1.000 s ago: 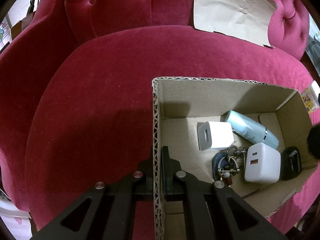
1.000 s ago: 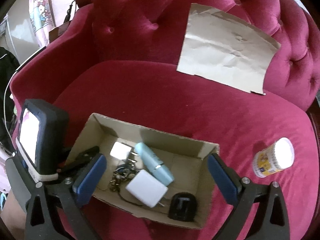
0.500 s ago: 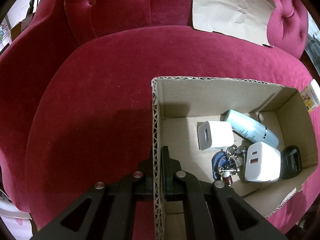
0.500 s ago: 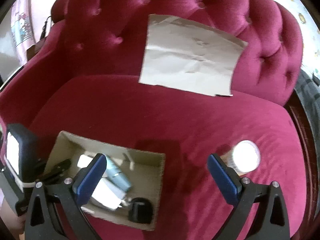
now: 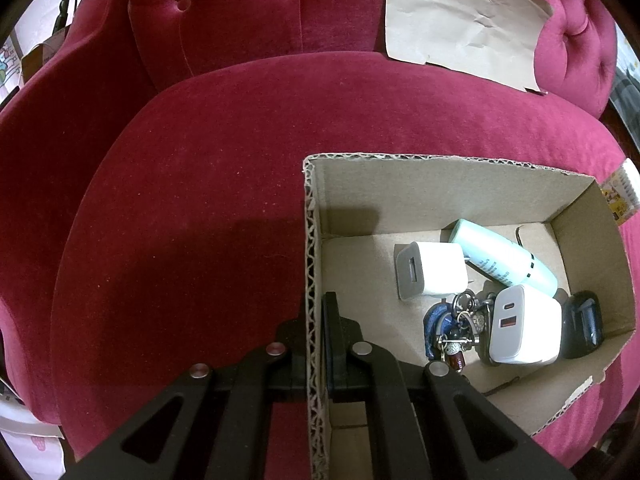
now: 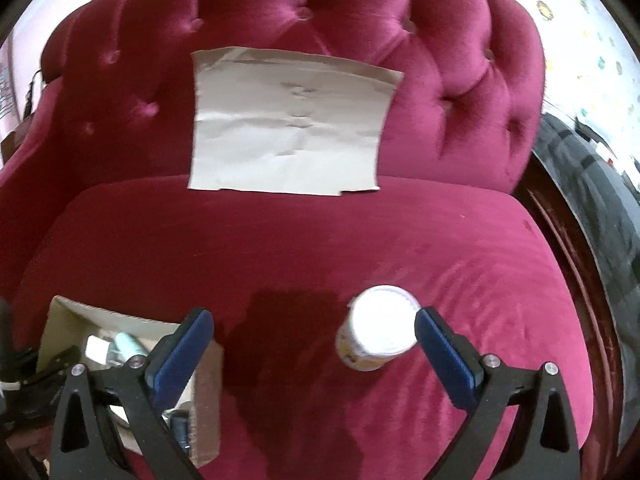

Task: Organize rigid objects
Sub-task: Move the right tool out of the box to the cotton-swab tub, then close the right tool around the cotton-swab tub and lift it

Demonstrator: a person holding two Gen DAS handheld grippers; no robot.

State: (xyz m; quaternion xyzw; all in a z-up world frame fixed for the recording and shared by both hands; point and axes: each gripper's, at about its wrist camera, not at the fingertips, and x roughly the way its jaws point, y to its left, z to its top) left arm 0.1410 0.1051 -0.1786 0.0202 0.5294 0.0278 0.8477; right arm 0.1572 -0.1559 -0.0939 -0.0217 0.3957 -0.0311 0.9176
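Note:
A cardboard box (image 5: 440,200) rests on a red velvet sofa seat. My left gripper (image 5: 316,304) is shut on the box's left wall, one finger inside and one outside. Inside lie a small white charger (image 5: 434,270), a pale green tube (image 5: 504,256), a bunch of keys (image 5: 456,332), a bigger white charger (image 5: 524,324) and a black case (image 5: 582,324). In the right wrist view my right gripper (image 6: 314,334) is open above the seat. A white-capped yellow bottle (image 6: 380,332) stands upright just inside its right finger. The box (image 6: 204,380) shows at lower left.
A creased sheet of brown paper (image 6: 288,124) leans on the tufted sofa back (image 6: 460,80). Dark wooden trim and a grey surface (image 6: 592,216) border the seat on the right. The bottle's edge (image 5: 622,192) peeks past the box's right wall.
My right gripper has swung right, away from the box, and now frames the white-capped bottle. The left gripper and the box have kept still.

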